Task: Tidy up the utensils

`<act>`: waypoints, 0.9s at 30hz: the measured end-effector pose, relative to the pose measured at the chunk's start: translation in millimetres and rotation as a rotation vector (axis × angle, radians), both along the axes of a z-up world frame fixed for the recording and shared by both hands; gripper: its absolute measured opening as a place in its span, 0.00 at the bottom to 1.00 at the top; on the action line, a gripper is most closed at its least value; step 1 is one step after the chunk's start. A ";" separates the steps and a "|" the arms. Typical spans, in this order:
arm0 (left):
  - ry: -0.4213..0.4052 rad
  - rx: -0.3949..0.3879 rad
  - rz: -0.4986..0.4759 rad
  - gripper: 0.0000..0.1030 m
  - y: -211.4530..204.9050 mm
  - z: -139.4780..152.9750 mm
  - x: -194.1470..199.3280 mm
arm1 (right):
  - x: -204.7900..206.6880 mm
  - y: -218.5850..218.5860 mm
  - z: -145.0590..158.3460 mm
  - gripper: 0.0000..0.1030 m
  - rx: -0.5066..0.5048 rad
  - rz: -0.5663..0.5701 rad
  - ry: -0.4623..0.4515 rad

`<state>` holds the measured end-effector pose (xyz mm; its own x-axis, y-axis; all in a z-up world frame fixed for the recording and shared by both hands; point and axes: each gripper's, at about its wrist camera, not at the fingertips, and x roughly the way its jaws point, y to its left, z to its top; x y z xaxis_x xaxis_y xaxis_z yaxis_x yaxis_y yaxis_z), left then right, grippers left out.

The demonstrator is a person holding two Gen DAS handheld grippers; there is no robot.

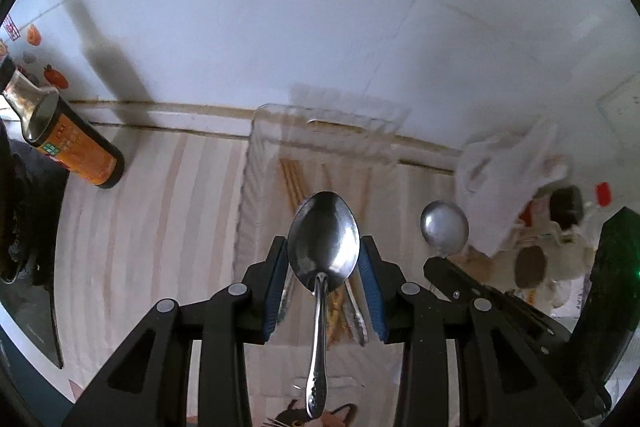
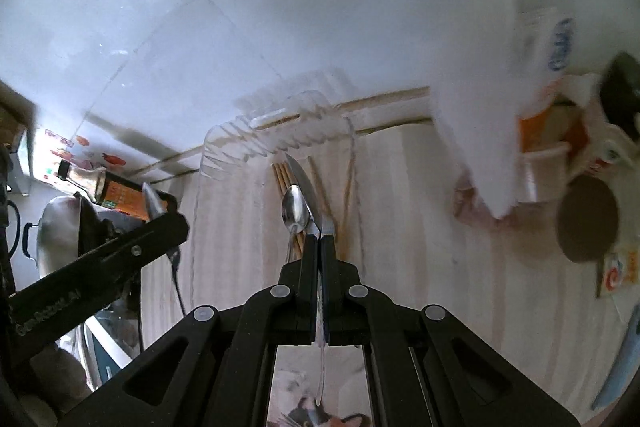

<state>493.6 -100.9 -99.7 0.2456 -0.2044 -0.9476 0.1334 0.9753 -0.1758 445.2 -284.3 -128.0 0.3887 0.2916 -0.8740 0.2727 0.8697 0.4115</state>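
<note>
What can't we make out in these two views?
- Left wrist: utensils in the tray under the left tool, partly hidden by its spoon.
- Right wrist: head of the utensil clamped in the right tool; only a thin edge shows.
- Both: items behind the white bag, motion-blurred.
- Left wrist: bottle label, too small.
</note>
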 end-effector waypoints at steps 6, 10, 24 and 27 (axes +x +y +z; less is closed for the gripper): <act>-0.056 0.185 0.013 0.33 5.2 -5.0 -7.1 | 16.7 6.5 -22.9 0.03 -0.044 -0.002 0.062; -0.117 0.258 0.017 0.40 13.6 -2.7 -21.1 | 11.1 10.8 -24.1 0.23 -0.084 -0.004 0.062; -0.188 0.304 -0.023 1.00 36.0 -20.0 -73.1 | -54.0 24.8 -15.0 0.90 -0.389 -0.018 0.075; -0.201 0.289 -0.035 1.00 39.6 -17.9 -82.1 | -66.4 31.2 -14.8 0.98 -0.426 -0.028 0.078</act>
<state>411.5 -61.3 -117.7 0.4303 0.0536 -0.9011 0.1717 0.9752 0.1400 378.8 -253.1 -142.7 0.3196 -0.1113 -0.9410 0.3148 0.9491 -0.0053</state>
